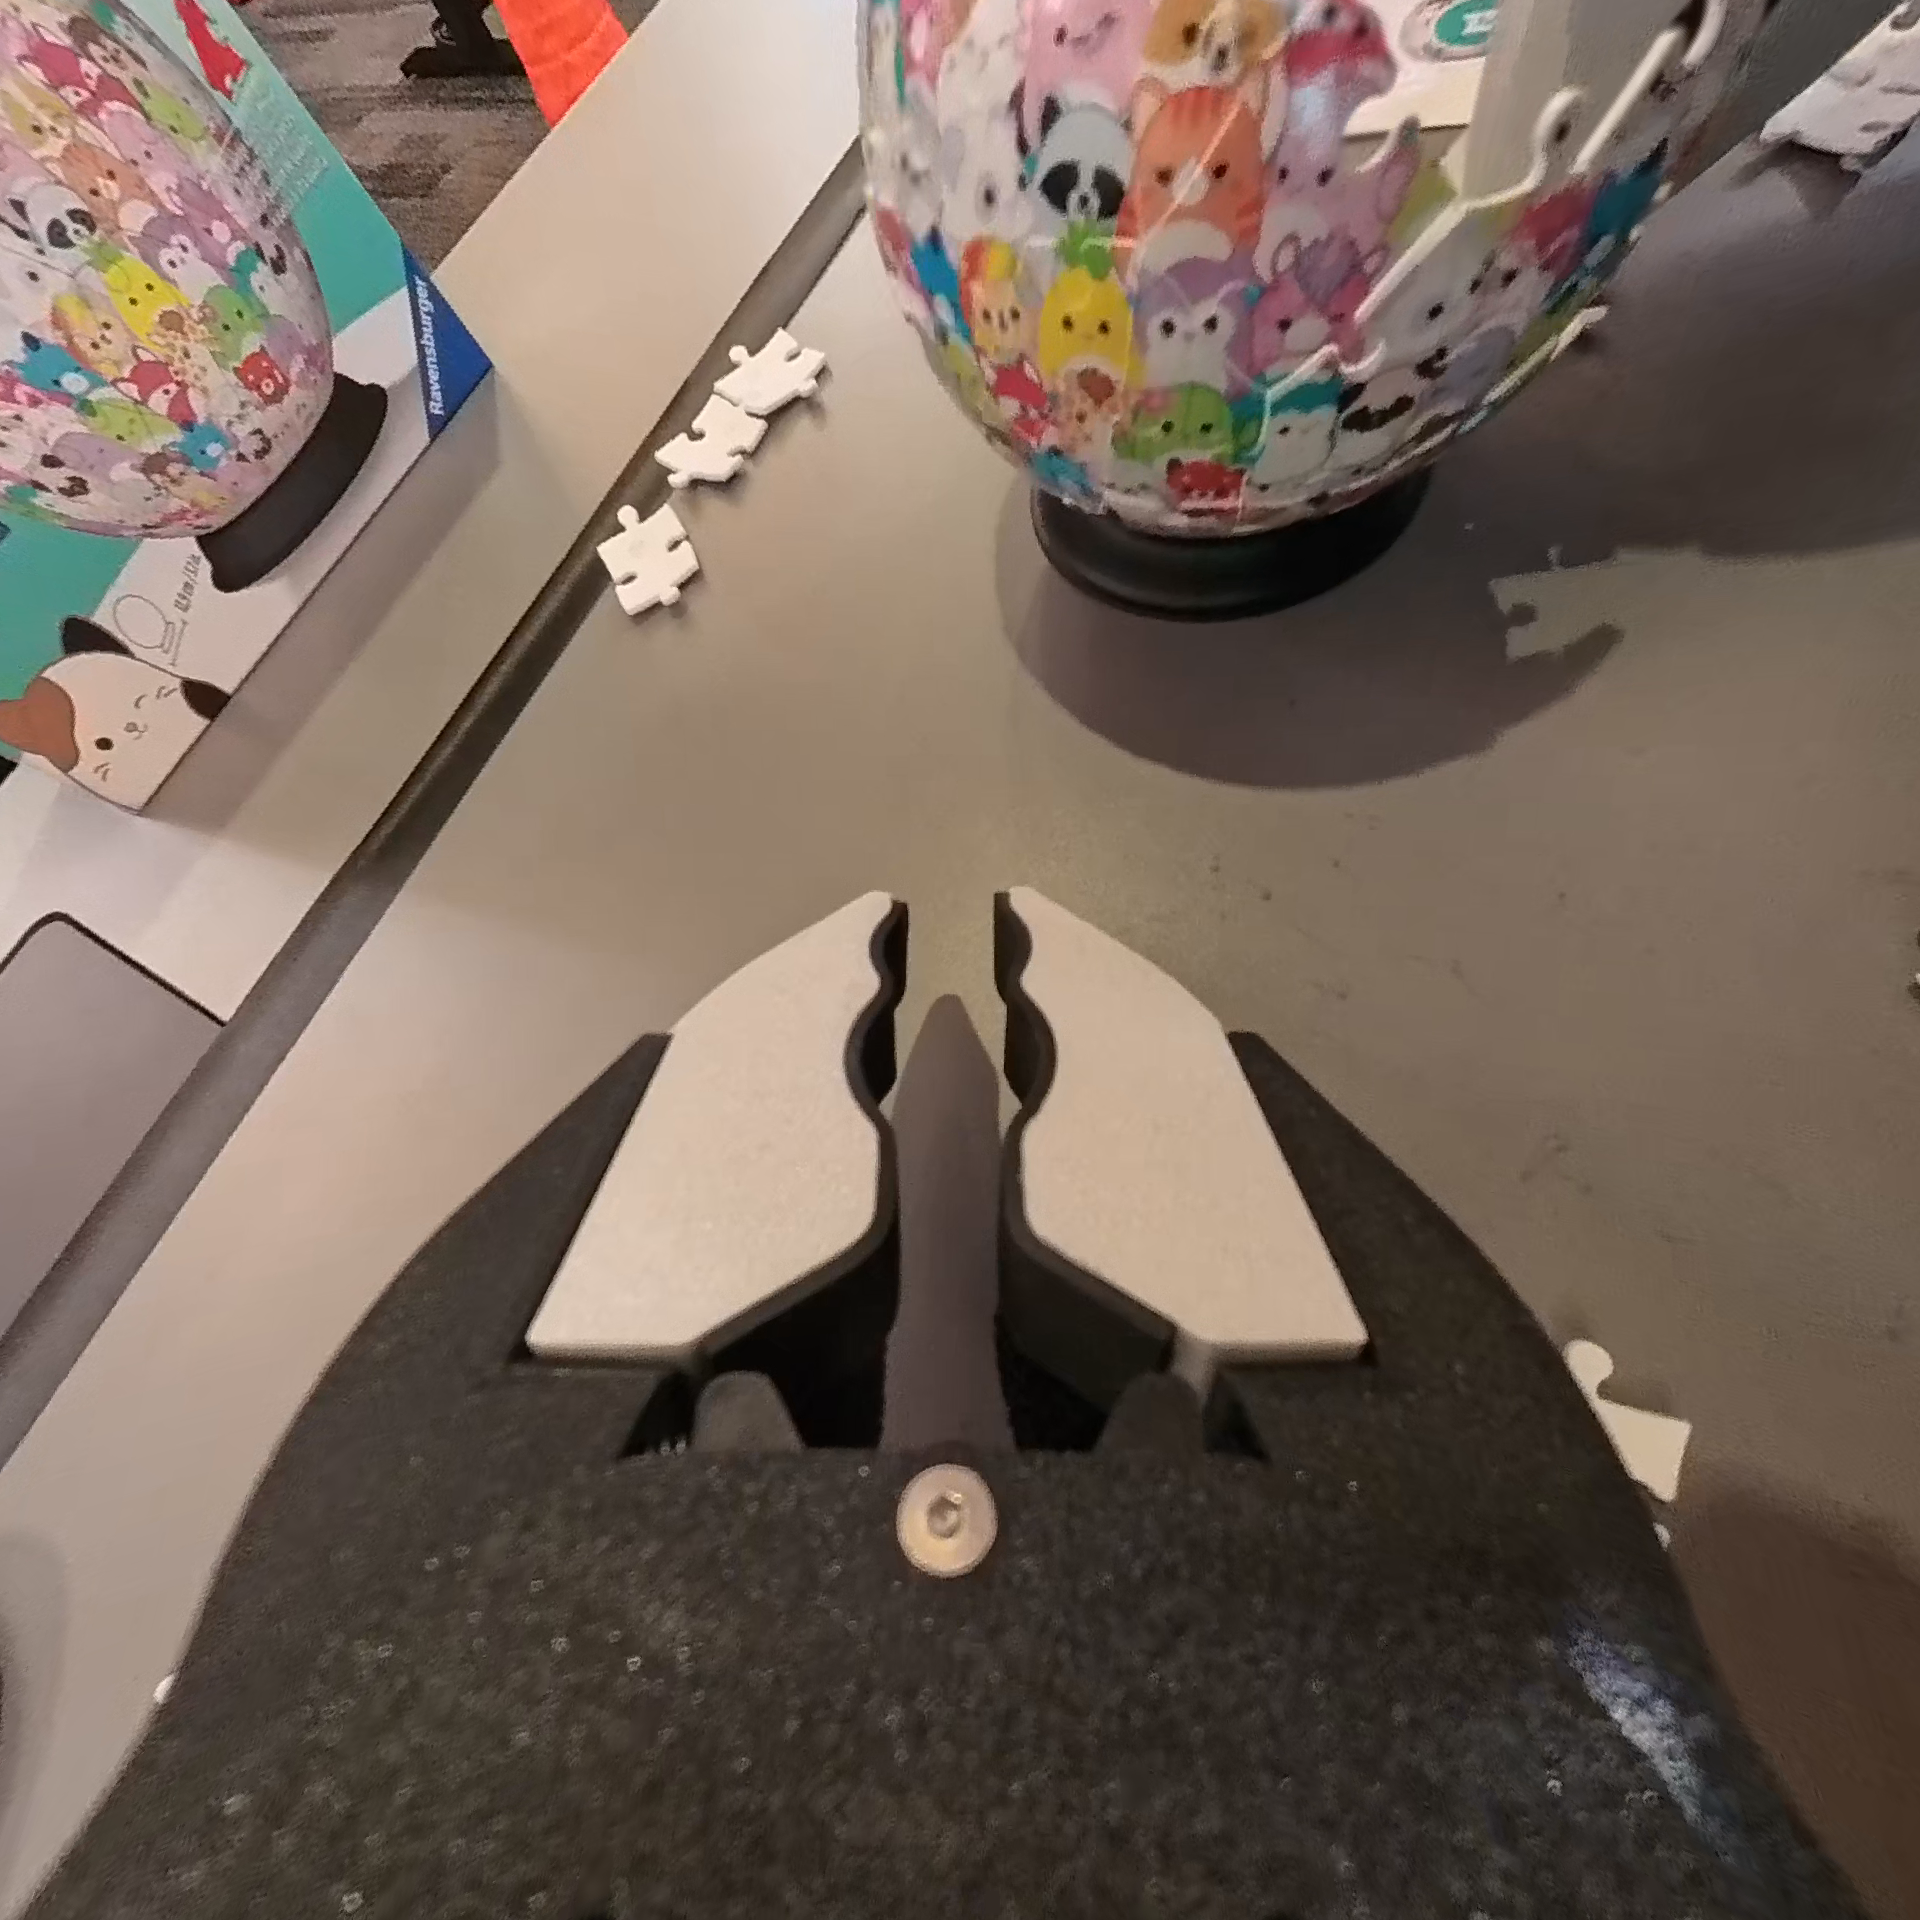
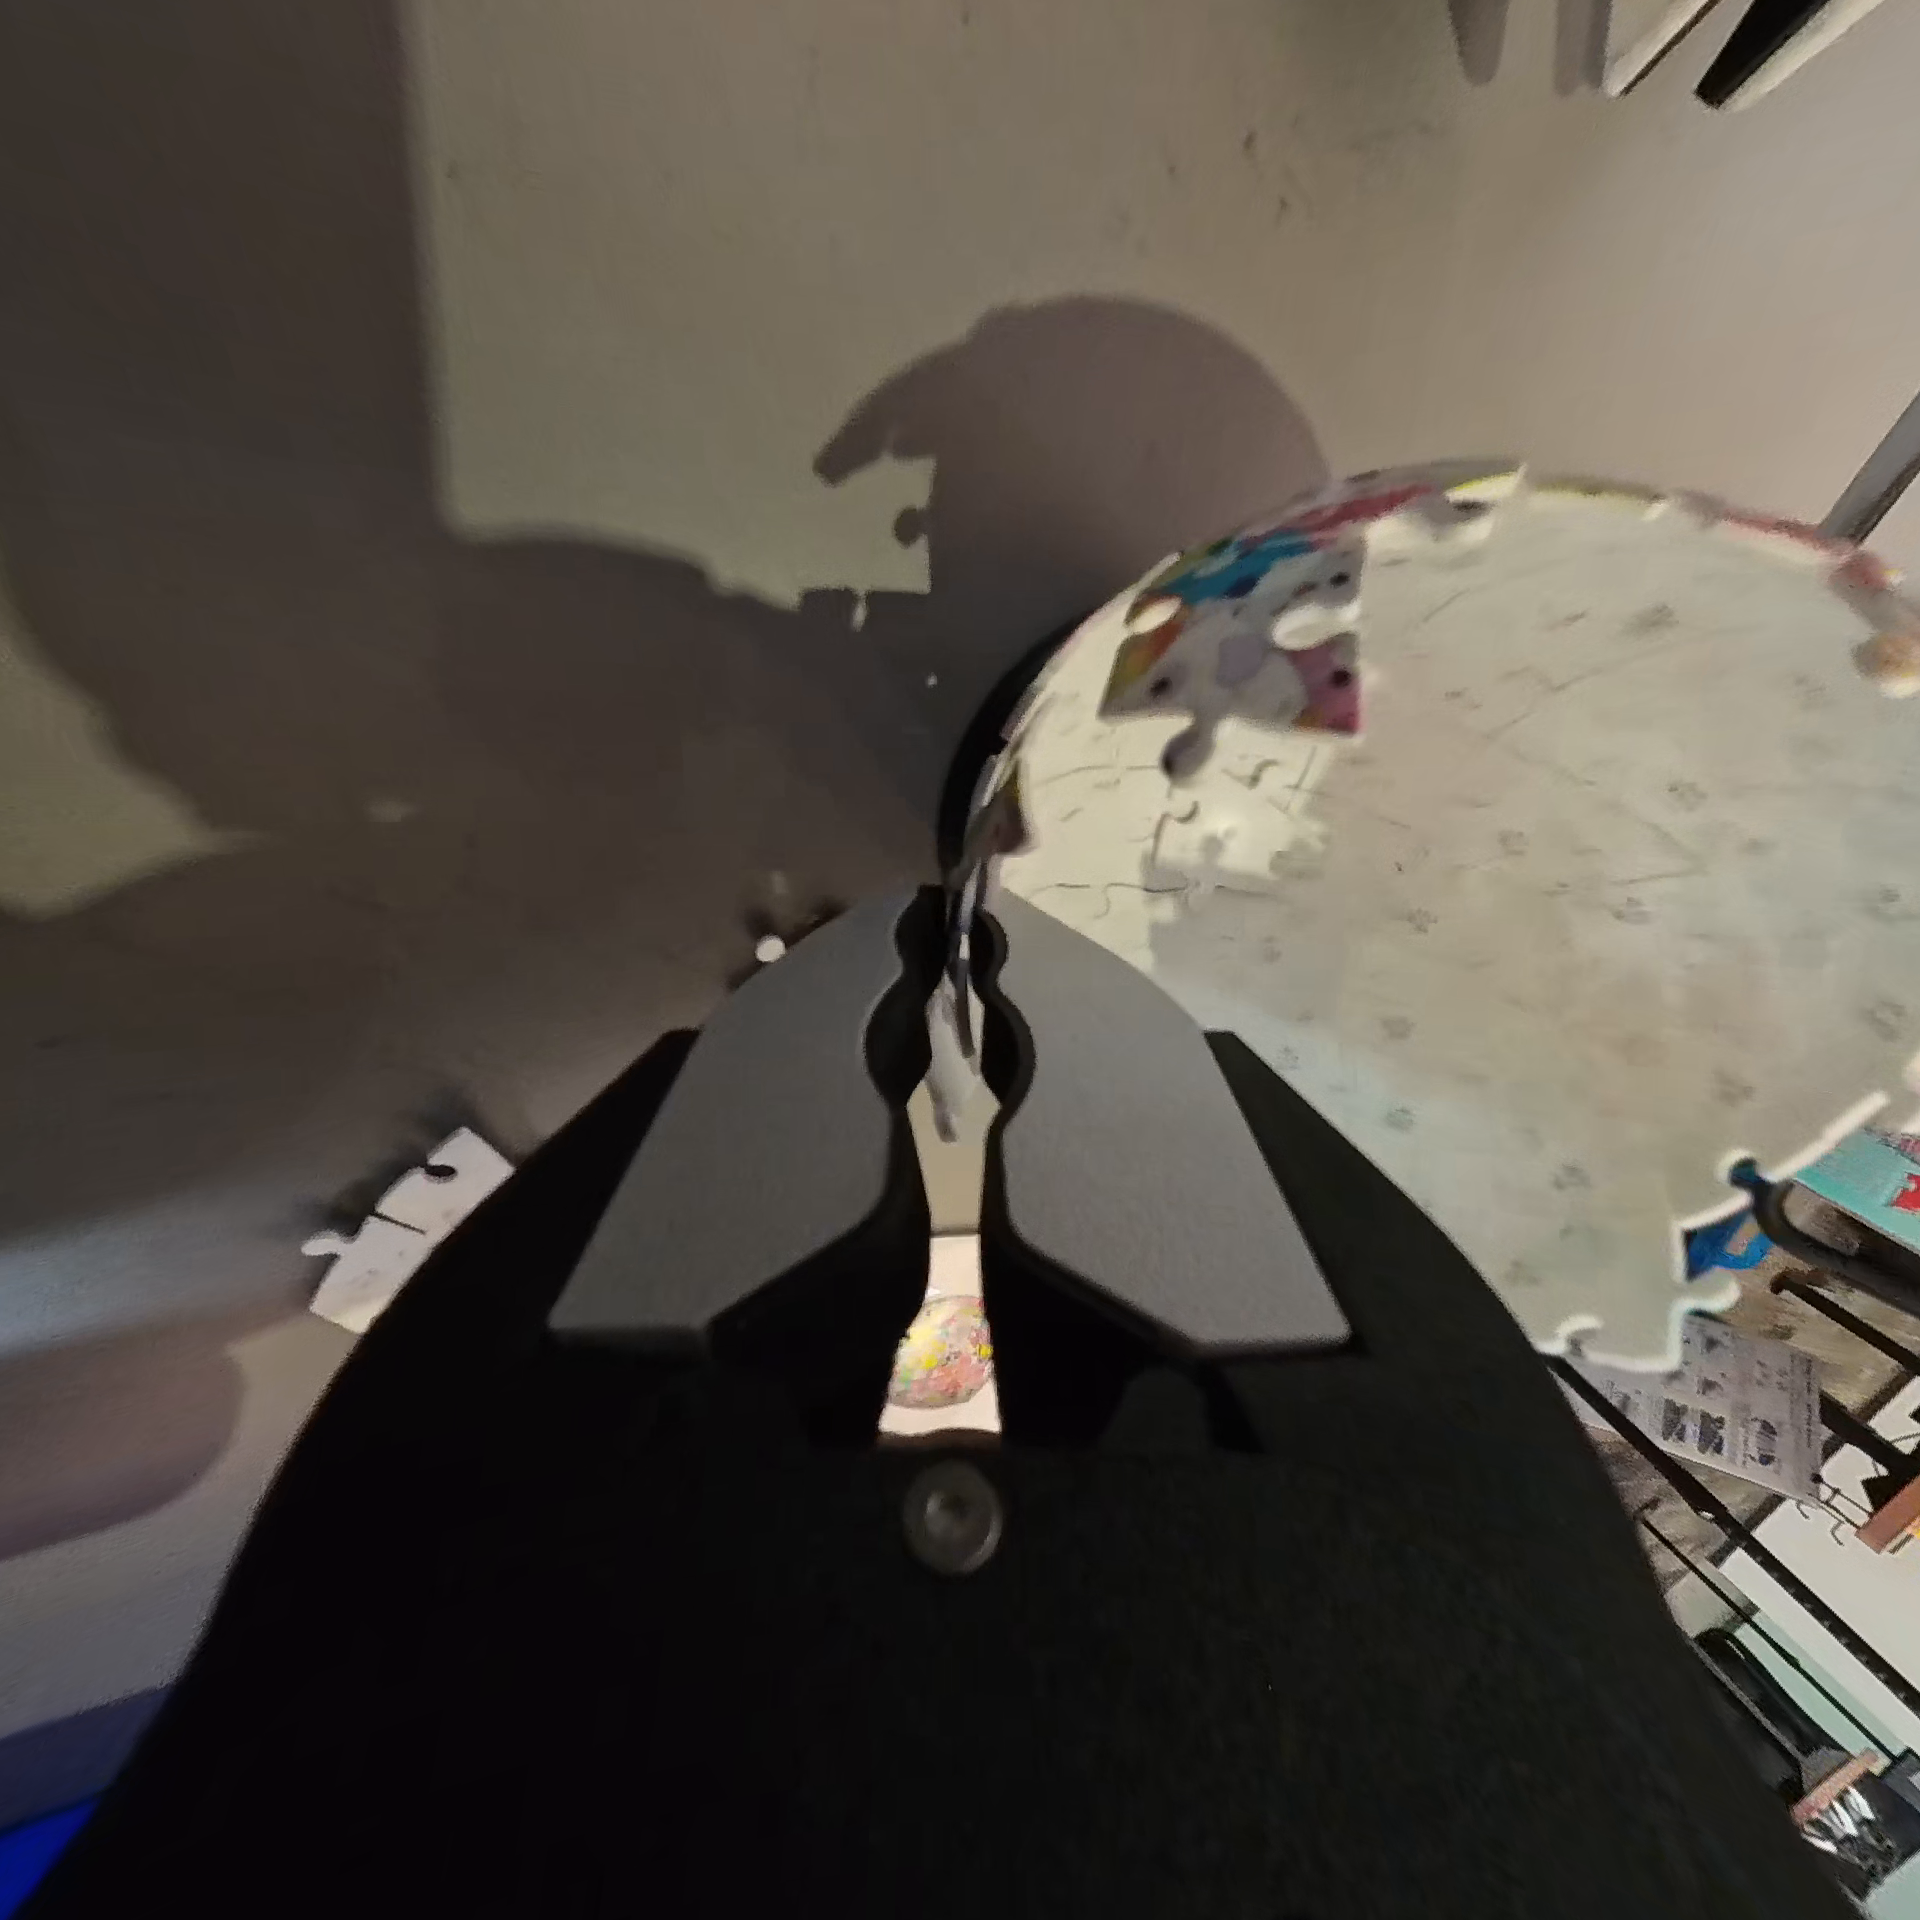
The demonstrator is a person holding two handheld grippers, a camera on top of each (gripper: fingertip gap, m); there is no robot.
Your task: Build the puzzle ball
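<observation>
The puzzle ball (image 1: 1195,260), covered in colourful cartoon animals, stands on a black ring stand (image 1: 1226,551) on the grey table, with an open gap at its upper right. My left gripper (image 1: 951,914) hovers over bare table in front of the ball, jaws a narrow gap apart and empty. My right gripper (image 2: 961,935) is shut on a puzzle piece (image 2: 958,1023), seen edge-on, at the near rim of the ball's opening. The ball's pale inside (image 2: 1507,883) fills the right of that view.
Three white face-down pieces (image 1: 717,442) lie in a row left of the ball; one (image 1: 1631,1423) lies by my left gripper, another (image 2: 405,1236) left of my right gripper. The puzzle box (image 1: 208,364) stands on the adjoining table, left. Dark racks (image 2: 1829,1351) are at the right. My right fingertips sit around 15 centimetres from my left ones.
</observation>
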